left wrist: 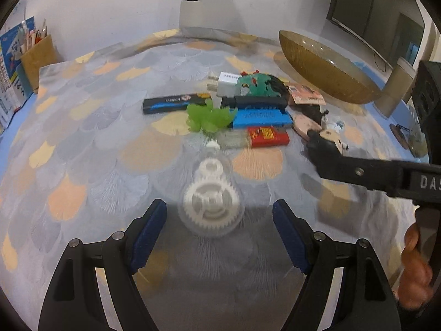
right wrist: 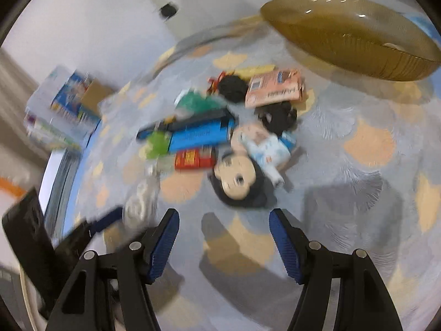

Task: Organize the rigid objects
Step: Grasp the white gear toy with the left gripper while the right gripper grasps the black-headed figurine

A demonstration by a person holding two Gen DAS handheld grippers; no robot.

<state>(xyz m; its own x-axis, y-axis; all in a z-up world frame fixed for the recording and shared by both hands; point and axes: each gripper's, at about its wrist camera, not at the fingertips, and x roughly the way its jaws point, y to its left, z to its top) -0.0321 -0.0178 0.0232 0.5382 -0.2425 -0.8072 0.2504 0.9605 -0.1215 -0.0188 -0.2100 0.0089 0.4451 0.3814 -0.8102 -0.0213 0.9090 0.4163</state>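
Tabletop (left wrist: 82,143): covered in a grey cloth with orange and yellow fan shapes; a cluster of small items lies near its middle.
Left hand-held gripper (left wrist: 219,215): jaws spread wide with blue pads, nothing pressed between them.
White gear toy (left wrist: 210,202): on the cloth just ahead of the left jaws, inside a clear casing, untouched.
Right hand-held gripper (right wrist: 223,227): jaws open and empty, hovering over bare cloth.
Doll (right wrist: 242,176): lying just beyond the right jaws, dark hair, pale blue outfit; this view is blurred, so finer detail is uncertain.
Cluster: a green leafy toy (left wrist: 209,117), a blue box (left wrist: 261,118), a red pack (left wrist: 268,136), a white plug adapter (left wrist: 227,84) and a black-and-blue box (left wrist: 171,102), mostly touching.
Golden bowl (left wrist: 325,74): far right of the tabletop, apart from the cluster.
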